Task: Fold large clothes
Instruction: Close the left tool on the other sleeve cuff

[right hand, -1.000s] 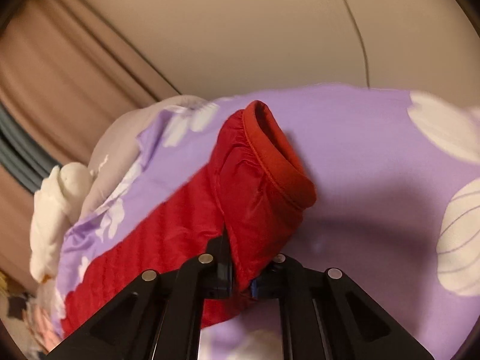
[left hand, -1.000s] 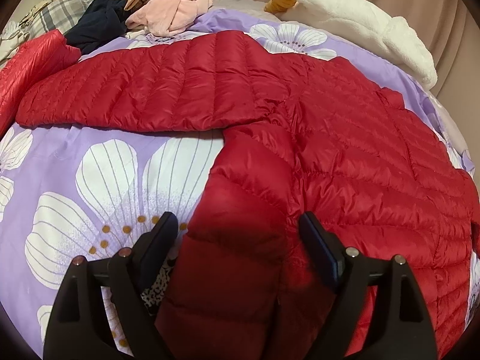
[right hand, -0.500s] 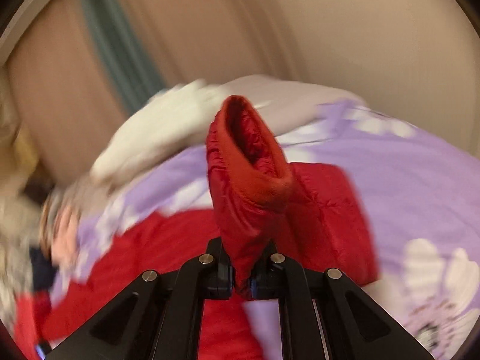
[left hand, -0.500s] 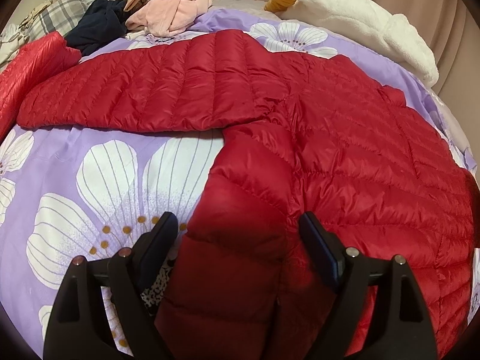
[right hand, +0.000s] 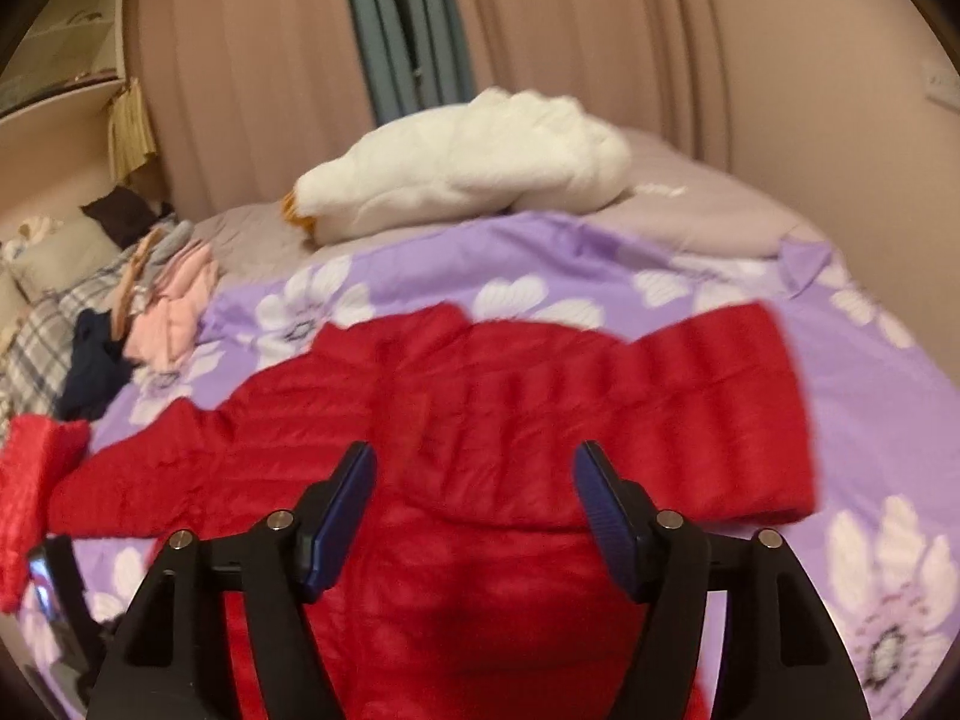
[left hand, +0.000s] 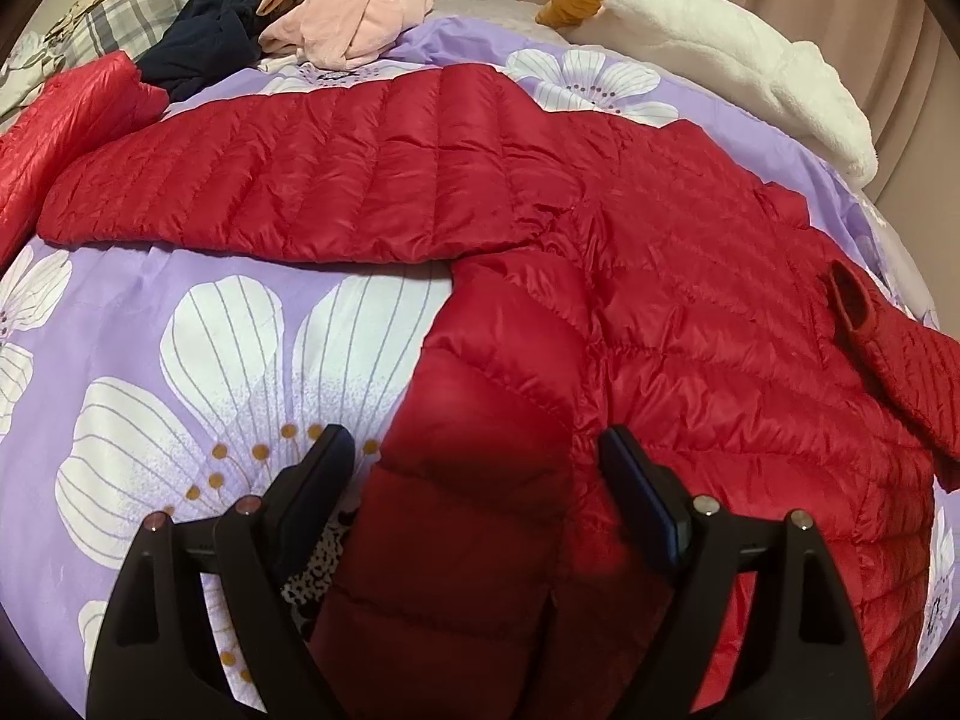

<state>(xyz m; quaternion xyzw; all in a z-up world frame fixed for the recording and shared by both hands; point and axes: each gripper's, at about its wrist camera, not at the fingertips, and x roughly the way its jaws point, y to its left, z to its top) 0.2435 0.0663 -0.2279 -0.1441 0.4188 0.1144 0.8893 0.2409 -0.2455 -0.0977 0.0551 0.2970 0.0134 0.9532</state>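
Care is called for at the release, judging by the scene: the right sleeve should be let go only once it lies flat across the jacket's body, cuff pointing inward, so the fold line stays straight at the shoulder. The red down jacket is spread on the purple flowered bedspread, its left sleeve stretched out toward the far left, where a pile of other clothes sits well apart. A white plush toy lies at the far side of the bed.

The right gripper is held above the jacket, angled down toward it; its jaws are opening and nothing is pinched between them, only quilted fabric seen beneath. The left gripper is pointed steeply down at the near edge of the jacket, jaws spread wide on either side of a puffy fold without pressing it. The left sleeve is judged the next part to be folded.
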